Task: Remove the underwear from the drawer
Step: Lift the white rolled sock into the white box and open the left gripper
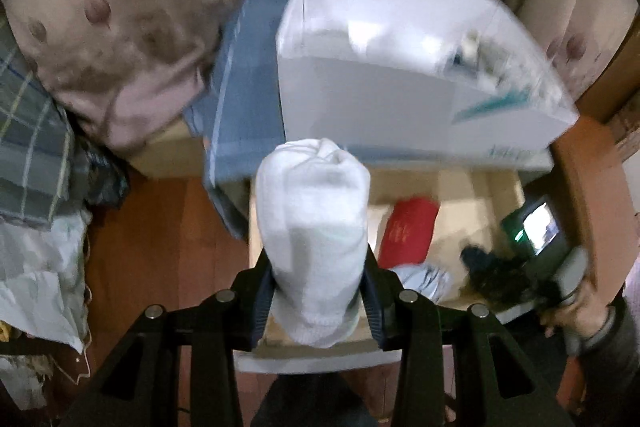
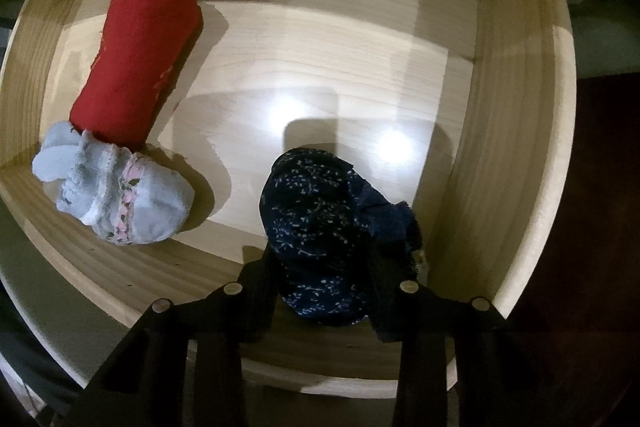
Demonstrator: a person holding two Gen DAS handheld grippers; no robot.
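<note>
My left gripper (image 1: pixel 318 291) is shut on a white rolled underwear (image 1: pixel 312 195), held up above the open pale wooden drawer (image 1: pixel 320 359). Down in the drawer lie a red roll (image 1: pixel 408 231) and a light blue lacy roll (image 1: pixel 428 277). At the right, a person's hand (image 1: pixel 576 311) holds the other gripper over a dark roll (image 1: pixel 480 263). In the right wrist view my right gripper (image 2: pixel 326 267) points down into the drawer (image 2: pixel 512 147), its pads pressing on a navy speckled roll (image 2: pixel 320 211). The red roll (image 2: pixel 136 59) and the light blue roll (image 2: pixel 116 187) lie to the left, touching each other.
A white translucent storage box (image 1: pixel 400 59) sits behind the drawer, with folded blue fabric (image 1: pixel 240 99) beside it. Pink patterned bedding (image 1: pixel 120 27) and a plaid cloth (image 1: pixel 28 131) are piled at the left. Reddish wood floor (image 1: pixel 160 247) shows left of the drawer.
</note>
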